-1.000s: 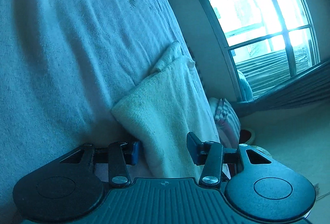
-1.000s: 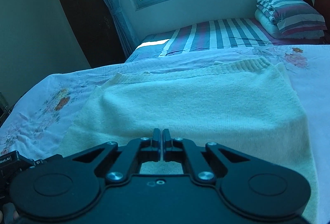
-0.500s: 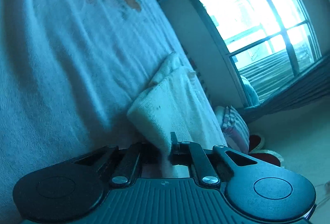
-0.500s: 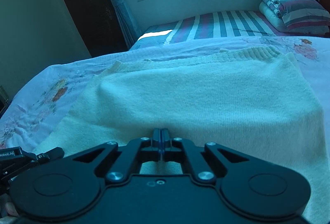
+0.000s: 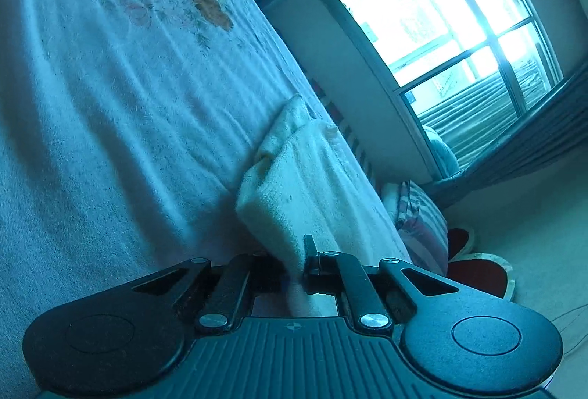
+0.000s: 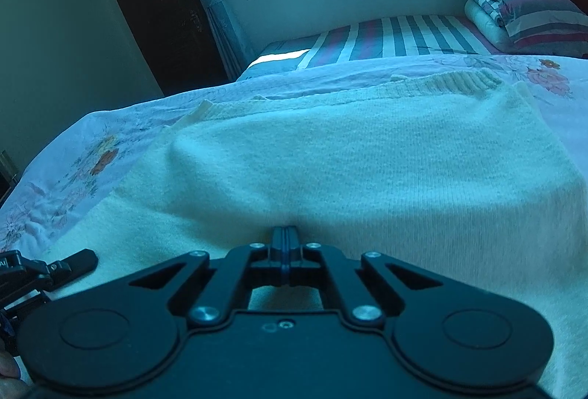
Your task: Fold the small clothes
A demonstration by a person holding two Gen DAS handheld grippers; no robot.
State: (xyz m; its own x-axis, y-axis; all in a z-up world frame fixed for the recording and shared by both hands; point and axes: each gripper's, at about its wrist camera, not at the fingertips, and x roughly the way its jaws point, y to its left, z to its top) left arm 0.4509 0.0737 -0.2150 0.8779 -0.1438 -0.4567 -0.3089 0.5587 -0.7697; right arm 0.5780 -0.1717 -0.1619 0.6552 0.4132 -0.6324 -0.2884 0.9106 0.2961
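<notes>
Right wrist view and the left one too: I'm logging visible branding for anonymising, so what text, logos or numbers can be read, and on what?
"AI": white letters, cut off by the frame edge, on the left gripper's body at the right wrist view's lower left; the rest is out of frame.
Small round mark on the left gripper's ribbed housing: too small to read.
Sweater, bedsheet and pillow: no text.
</notes>
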